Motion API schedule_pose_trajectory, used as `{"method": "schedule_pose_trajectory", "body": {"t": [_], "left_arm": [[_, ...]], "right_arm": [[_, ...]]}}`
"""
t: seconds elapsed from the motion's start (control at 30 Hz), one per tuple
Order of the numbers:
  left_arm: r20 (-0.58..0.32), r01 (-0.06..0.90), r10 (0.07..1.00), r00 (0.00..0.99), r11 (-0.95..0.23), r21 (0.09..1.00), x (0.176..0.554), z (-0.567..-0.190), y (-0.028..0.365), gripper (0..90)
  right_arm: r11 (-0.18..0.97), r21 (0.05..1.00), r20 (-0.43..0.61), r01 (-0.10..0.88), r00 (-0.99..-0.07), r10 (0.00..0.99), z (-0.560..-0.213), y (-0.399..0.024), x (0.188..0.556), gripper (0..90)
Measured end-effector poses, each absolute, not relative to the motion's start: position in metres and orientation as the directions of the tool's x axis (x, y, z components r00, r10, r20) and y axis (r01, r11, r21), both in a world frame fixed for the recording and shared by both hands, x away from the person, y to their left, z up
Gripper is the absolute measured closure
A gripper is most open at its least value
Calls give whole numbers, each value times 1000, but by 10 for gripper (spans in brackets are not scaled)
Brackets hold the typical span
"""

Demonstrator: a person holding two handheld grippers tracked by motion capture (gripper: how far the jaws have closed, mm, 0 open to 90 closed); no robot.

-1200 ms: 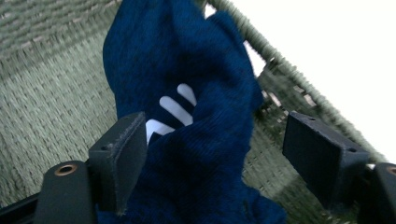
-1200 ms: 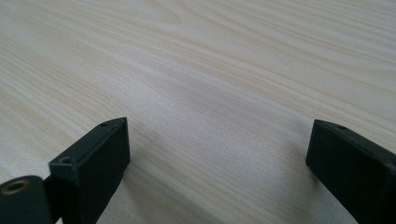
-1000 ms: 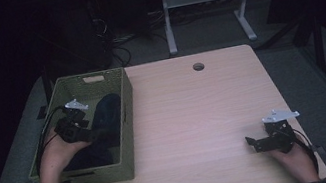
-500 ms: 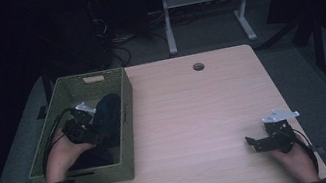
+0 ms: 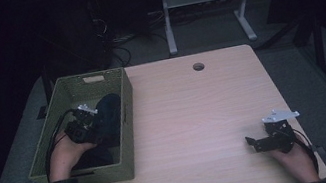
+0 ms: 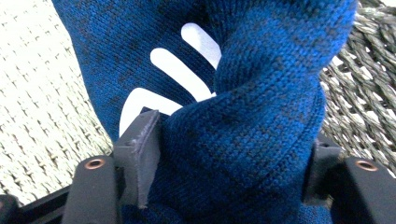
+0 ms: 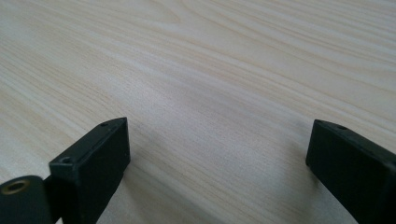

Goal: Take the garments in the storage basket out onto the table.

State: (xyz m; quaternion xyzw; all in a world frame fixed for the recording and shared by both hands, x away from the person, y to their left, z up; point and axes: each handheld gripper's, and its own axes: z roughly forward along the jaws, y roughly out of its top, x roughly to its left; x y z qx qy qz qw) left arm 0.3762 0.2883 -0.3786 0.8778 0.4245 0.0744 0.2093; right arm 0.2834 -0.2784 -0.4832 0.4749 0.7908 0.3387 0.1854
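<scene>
Two grippers are in my hands. From the high view, my left gripper (image 5: 86, 123) is down inside the green woven basket (image 5: 128, 123) at the table's (image 5: 196, 116) left edge, on a dark blue knit garment (image 5: 107, 119) lying in it; my right gripper (image 5: 256, 142) rests near the table's front right corner. Through the left gripper view, my jaws have just been closing and now press a thick fold of the garment (image 6: 252, 140) on both sides. Through the right gripper view, my jaws stand spread over bare wood (image 7: 210, 70).
</scene>
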Motion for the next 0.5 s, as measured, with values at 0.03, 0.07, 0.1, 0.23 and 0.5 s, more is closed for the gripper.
{"method": "schedule_pose_trajectory", "body": {"t": [0.03, 0.07, 0.1, 0.23, 0.5], "left_arm": [[-50, 712, 774, 631, -553, 432, 376, -379, 289, 411], [-52, 711, 772, 634, -555, 430, 376, -378, 289, 465], [-56, 710, 769, 637, -558, 430, 376, -378, 290, 465], [-71, 714, 763, 642, -561, 420, 377, -378, 291, 647], [-105, 732, 768, 632, -547, 407, 380, -378, 296, 753]], "right_arm": [[320, 712, 29, 626, -480, 877, -483, -278, 283, 58], [319, 712, 29, 626, -480, 877, -483, -278, 283, 59], [319, 712, 29, 626, -480, 877, -483, -278, 283, 59], [320, 712, 28, 625, -480, 877, -483, -278, 283, 59], [320, 712, 27, 625, -480, 877, -483, -278, 283, 59]]}}
